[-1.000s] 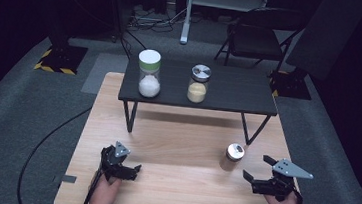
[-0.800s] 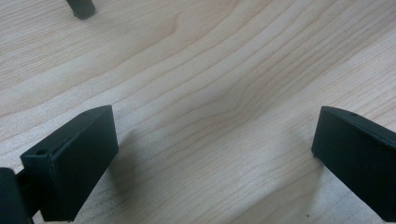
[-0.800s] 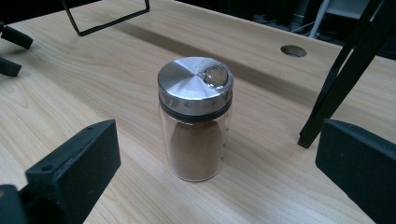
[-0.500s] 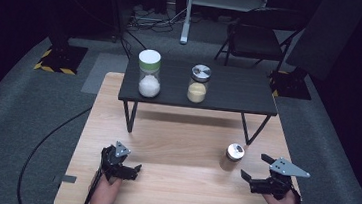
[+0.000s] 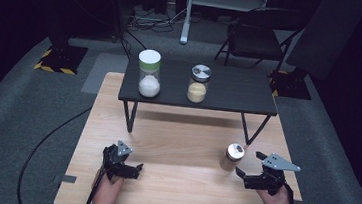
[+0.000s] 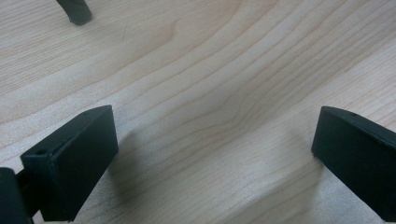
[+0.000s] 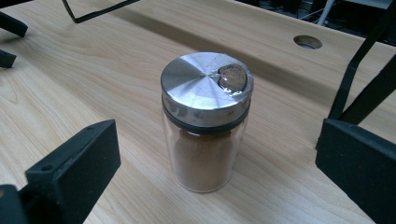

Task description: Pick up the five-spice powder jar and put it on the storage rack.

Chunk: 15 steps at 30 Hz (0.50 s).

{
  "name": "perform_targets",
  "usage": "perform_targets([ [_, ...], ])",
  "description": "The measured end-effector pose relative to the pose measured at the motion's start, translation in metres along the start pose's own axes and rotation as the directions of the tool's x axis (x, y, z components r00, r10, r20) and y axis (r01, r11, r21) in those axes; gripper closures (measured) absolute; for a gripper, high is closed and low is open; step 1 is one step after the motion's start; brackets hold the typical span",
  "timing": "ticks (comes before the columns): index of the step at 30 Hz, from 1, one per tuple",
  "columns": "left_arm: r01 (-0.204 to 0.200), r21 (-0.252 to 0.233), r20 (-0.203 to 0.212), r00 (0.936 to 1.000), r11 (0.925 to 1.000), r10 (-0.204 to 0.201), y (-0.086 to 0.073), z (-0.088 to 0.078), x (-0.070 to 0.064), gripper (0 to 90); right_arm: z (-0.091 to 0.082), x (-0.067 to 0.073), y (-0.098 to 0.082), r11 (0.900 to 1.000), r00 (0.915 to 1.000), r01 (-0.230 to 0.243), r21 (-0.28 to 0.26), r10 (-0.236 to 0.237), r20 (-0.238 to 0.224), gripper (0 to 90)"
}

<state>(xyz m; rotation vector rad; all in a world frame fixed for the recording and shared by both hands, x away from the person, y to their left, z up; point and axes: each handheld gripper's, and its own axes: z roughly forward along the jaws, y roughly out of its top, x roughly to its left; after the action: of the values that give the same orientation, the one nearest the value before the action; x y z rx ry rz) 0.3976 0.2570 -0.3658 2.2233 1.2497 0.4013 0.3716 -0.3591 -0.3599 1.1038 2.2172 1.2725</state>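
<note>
On the worktop (image 5: 179, 147), the spice jar (image 5: 232, 157) stands upright at about 4 o'clock from the middle, just ahead of the right gripper (image 5: 245, 177), whose jaws are spread wide with nothing between them. In the right gripper view the jar (image 7: 205, 123) sits between and beyond the jaw tips, clear of both; it has a metal lid and brown powder inside, and bare wood lies all round it. The left gripper (image 5: 130, 167) rests at about 7 o'clock, well apart from the jar, its jaws also wide and empty over plain wood. The worktop's near edge runs close behind both hands, and its right edge lies near the right gripper at 3 o'clock. The open stretch between the grippers is free wood. At 12 o'clock a black shelf (image 5: 230, 94) on thin legs stands over the far half of the worktop, carrying a white-lidded jar (image 5: 149, 74) and a metal-lidded jar (image 5: 199, 83), well apart from each other. One shelf leg (image 5: 249, 131) comes down near the spice jar at its 12 o'clock. The room beyond is dark; a chair (image 5: 256, 34) is dimly made out. Both forearms are cut off by the bottom edge of the high view.
</note>
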Motion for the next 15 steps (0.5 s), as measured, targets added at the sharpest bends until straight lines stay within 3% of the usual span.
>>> perform_targets([
  [5,0.001,0.0,-0.001,1.0,1.0,-0.001,0.0,0.0,0.0,0.3,0.01,-0.001,0.007,0.999,0.9996,-0.023,0.032,0.024,-0.016,0.0],
  [15,-0.001,0.0,0.002,1.0,1.0,0.001,0.0,0.0,0.0,0.3,0.029,0.005,0.012,1.0,1.0,0.006,0.029,-0.006,-0.005,0.3],
])
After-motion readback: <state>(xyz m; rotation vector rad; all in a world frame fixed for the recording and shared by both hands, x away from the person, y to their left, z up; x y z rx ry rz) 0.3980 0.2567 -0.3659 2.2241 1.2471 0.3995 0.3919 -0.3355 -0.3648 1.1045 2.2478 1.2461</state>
